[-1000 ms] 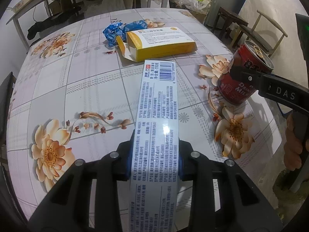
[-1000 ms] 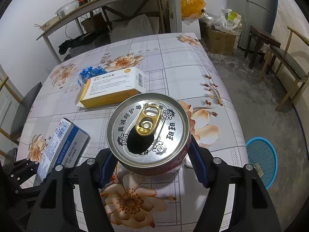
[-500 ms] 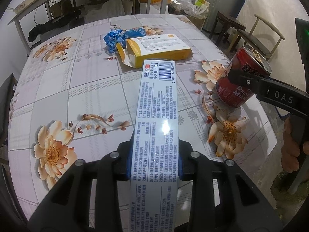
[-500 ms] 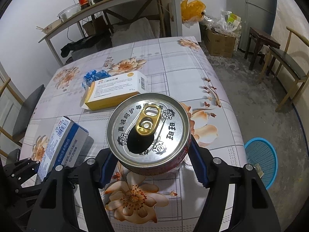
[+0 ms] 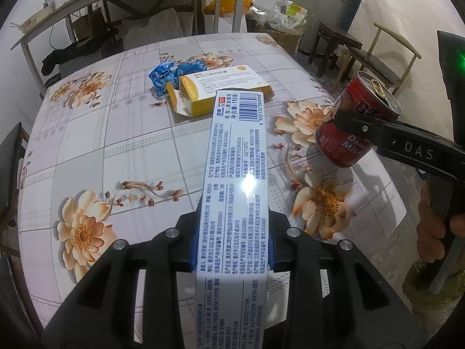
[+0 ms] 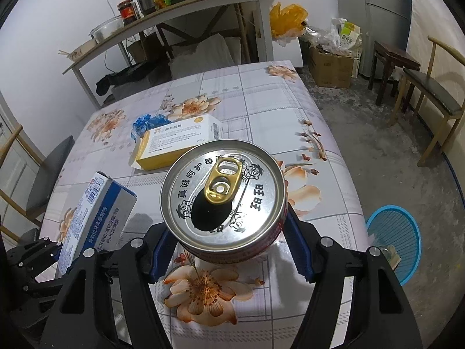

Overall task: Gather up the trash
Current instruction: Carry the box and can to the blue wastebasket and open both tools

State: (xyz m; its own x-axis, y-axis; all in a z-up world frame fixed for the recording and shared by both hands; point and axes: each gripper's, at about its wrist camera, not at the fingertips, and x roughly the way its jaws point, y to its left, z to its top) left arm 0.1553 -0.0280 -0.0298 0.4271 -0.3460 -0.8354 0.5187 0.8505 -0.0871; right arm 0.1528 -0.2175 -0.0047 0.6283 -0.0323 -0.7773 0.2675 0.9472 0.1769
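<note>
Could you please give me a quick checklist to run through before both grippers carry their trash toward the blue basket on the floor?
1. Left gripper clamped on the long toothpaste box: ok.
2. Right gripper clamped on the red can: ok.
3. Can empty, so its open mouth won't spill: cannot tell.
4. Blue basket visible on the floor past the table's right edge: ok.
5. Table cleared: not ok; the yellow box and blue wrapper remain.
6. Room in the basket for both items: cannot tell; only part of it shows.

Two boxes [image 5: 232,174] [image 5: 221,93], one can [image 6: 222,200], one wrapper [image 5: 171,74].
</note>
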